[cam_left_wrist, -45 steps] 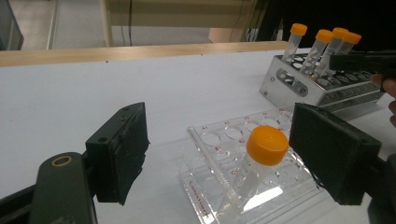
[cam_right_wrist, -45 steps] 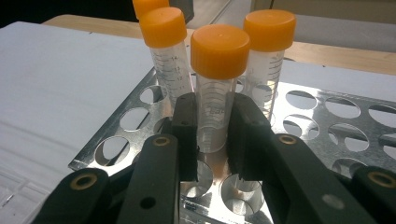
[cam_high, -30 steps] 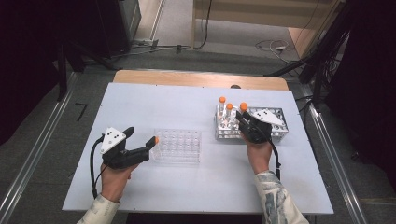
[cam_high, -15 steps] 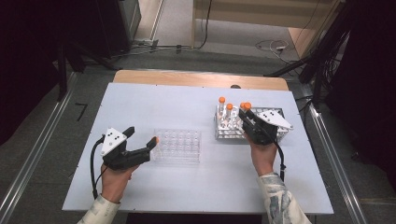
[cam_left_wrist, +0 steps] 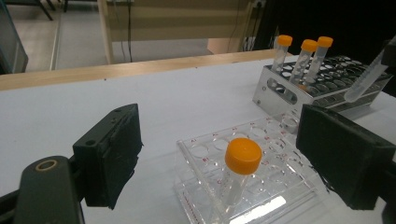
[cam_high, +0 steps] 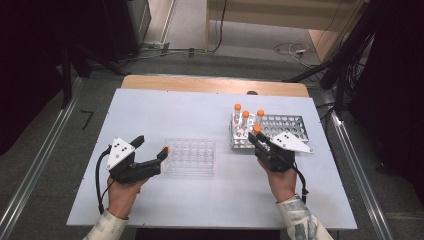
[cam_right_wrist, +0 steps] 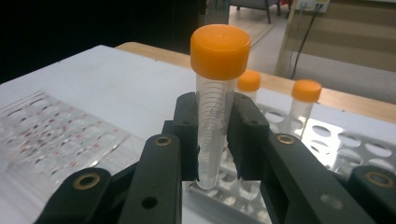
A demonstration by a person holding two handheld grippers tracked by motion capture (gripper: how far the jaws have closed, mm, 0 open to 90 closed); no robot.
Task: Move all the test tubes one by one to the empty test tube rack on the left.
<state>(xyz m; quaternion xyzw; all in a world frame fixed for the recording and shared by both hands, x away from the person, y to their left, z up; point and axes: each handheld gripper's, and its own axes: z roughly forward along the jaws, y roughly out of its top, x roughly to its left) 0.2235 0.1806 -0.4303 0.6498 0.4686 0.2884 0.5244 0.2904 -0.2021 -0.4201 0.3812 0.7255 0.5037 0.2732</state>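
orange caps marked every tube on the table. the right gripper [cam_high: 256, 139] had its jaws clamped on the clear body of one tube [cam_right_wrist: 216, 100], just under the cap, so the tube stood upright between the pads and its lower end hung free above the metal rack [cam_high: 289, 125]. that upright hold looked deliberate: a tube carried plumb can drop straight into a hole. in the left gripper view the same tube [cam_left_wrist: 369, 77] slanted in at the far right, its pointed tip clear of the rack's holes.

three more capped tubes [cam_high: 245, 120] stood in the metal rack's left end, close together, the rest of its holes bare.

the clear plastic rack [cam_high: 190, 156] lay well apart from the metal one, nearer the person's left hand. one tube [cam_left_wrist: 239, 175] already sat in a hole at its near edge, which suggested this rack was where the lifted tube was bound. the left gripper [cam_high: 150, 150] waited beside that rack with its jaws spread wide and nothing between the pads; the seated tube rose in the gap without touching either pad. my reading was that this hand stayed there to steady the light plastic rack, or the tube in it, while the other hand brought the next one across the white table [cam_high: 150, 107].
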